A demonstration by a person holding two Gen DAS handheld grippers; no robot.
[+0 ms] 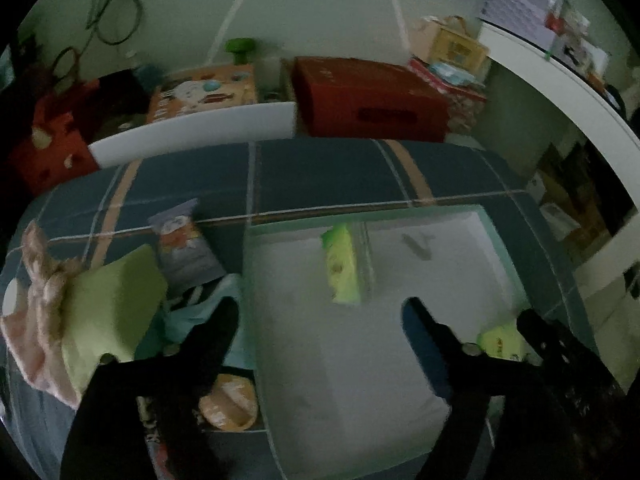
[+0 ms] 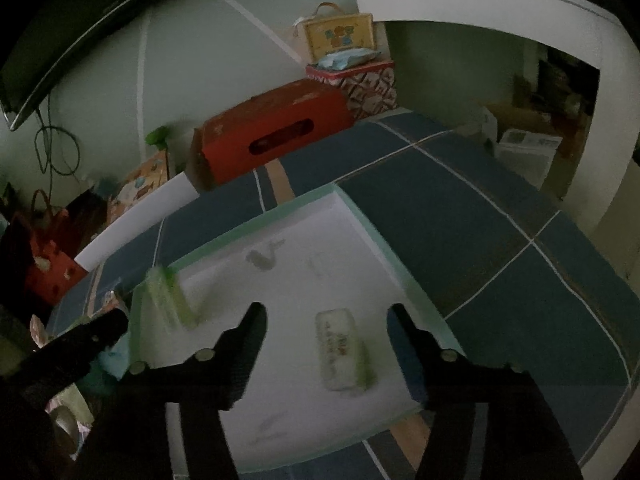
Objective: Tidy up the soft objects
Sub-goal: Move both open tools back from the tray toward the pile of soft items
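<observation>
Soft green pack (image 1: 341,270), blurred, rectangular

Left gripper (image 1: 320,320): jaws spread wide, pointing steeply downward. Right gripper (image 2: 326,320): jaws likewise apart, angled downward.
</observation>
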